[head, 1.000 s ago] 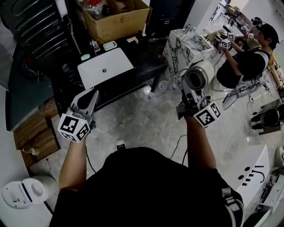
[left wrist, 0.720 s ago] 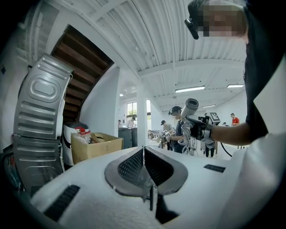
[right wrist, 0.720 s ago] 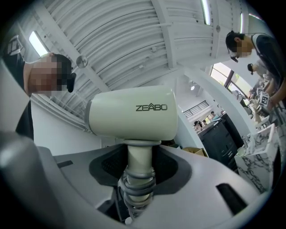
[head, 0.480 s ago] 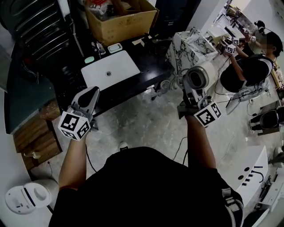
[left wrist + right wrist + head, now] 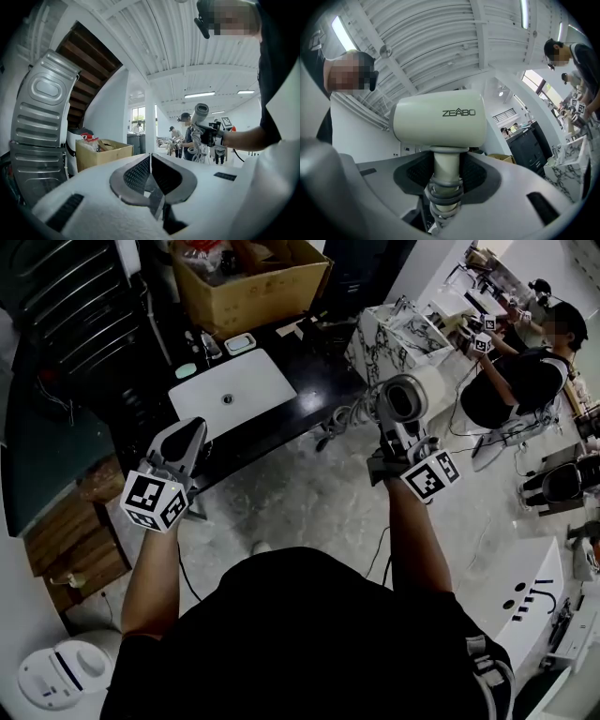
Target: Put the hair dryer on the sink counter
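A pale grey hair dryer (image 5: 404,399) stands upright in my right gripper (image 5: 397,435), whose pads are shut on its handle. In the right gripper view the dryer's head (image 5: 438,118) sits above the jaws and its cord is coiled round the handle (image 5: 446,174). It hangs over the floor, to the right of the black sink counter (image 5: 298,405) with its white basin (image 5: 231,390). My left gripper (image 5: 190,431) is shut and empty, held at the counter's near edge, with its pads (image 5: 140,172) meeting. From the left gripper view I see the dryer (image 5: 201,113) off to the right.
A cardboard box (image 5: 249,283) stands behind the counter and small items (image 5: 241,342) lie by the basin. A marble-patterned block (image 5: 399,332) is at the counter's right end. Another person (image 5: 525,371) works at the far right. Wooden crates (image 5: 73,542) are at the left.
My right gripper has drifted slightly left with the hair dryer, closer to the counter's right end. The left gripper has barely moved.
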The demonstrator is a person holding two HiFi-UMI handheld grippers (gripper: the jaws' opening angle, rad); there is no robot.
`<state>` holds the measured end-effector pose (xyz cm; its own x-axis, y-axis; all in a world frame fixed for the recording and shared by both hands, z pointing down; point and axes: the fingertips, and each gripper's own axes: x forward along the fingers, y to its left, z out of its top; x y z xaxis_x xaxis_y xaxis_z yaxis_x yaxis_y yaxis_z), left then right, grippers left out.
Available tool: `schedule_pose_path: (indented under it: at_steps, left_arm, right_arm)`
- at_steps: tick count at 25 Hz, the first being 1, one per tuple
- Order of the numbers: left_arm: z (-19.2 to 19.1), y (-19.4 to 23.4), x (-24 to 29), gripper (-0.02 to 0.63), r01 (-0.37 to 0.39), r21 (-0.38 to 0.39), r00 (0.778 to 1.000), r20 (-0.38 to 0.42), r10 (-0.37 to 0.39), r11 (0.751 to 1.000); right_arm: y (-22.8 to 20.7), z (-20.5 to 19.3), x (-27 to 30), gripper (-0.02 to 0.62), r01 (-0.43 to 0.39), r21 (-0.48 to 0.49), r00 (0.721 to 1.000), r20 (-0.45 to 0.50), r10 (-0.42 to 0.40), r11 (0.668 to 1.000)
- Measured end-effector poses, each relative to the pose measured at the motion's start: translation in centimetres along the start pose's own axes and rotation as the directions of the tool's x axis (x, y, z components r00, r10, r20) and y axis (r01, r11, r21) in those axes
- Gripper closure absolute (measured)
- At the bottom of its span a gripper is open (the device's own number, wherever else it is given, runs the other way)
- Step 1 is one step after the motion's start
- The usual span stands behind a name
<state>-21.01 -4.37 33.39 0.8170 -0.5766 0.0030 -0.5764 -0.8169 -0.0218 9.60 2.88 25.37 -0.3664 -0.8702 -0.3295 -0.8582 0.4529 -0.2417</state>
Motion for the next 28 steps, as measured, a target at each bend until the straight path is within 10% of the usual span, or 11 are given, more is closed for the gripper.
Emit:
schedule_pose_path:
  at_steps: [28]
  left_arm:
    - [-0.3,3.6,1.2,0.583,0.056,0.012,0.998,-0.004,-0.056,0.998]
  right_arm:
    - [-0.3,-2.2,2.8,0.430,0.050,0.025,0.998,0.032,-0.051,0.998]
